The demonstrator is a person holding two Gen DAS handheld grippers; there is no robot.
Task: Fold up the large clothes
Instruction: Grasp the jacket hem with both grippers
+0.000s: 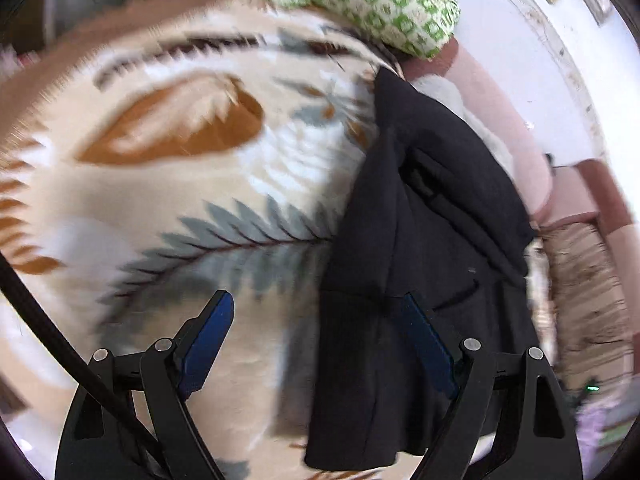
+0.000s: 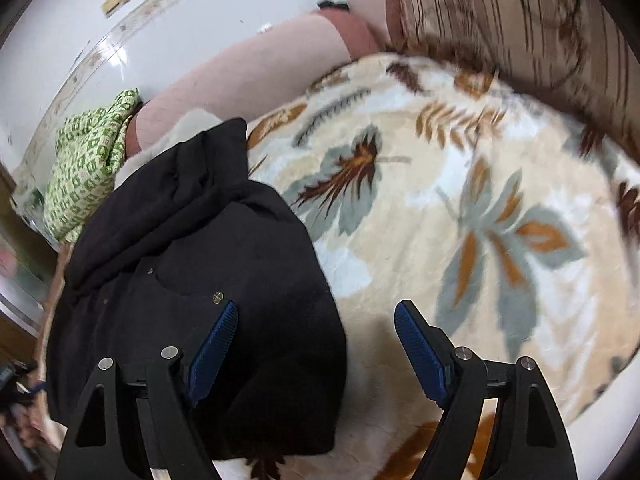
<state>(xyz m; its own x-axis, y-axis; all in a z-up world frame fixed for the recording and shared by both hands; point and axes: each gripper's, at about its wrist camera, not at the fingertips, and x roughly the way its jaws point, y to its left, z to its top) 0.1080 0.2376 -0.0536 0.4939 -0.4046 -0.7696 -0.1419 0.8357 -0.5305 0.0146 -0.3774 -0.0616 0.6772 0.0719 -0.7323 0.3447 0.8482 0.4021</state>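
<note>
A black coat [image 1: 424, 216] lies bunched in loose folds on a leaf-patterned blanket [image 1: 192, 184] that covers the bed. In the left wrist view the garment runs along the right side of the blanket, its upper end near a green-and-white patterned cloth [image 1: 376, 0] at the far edge. The left gripper [image 1: 316, 300] is spread wide and holds nothing: one blue-padded finger is over the blanket, the other over the coat's lower part. In the right wrist view the coat [image 2: 192, 264] occupies the left of the bed, with a small brass-coloured stud [image 2: 217, 297] showing on its surface. The right gripper [image 2: 316, 308] is likewise released and empty, its left finger over the coat and its right finger over the blanket [image 2: 460, 200]. Pink bedding [image 2: 256, 68] lies between the blanket and the white wall [image 2: 168, 40].
</note>
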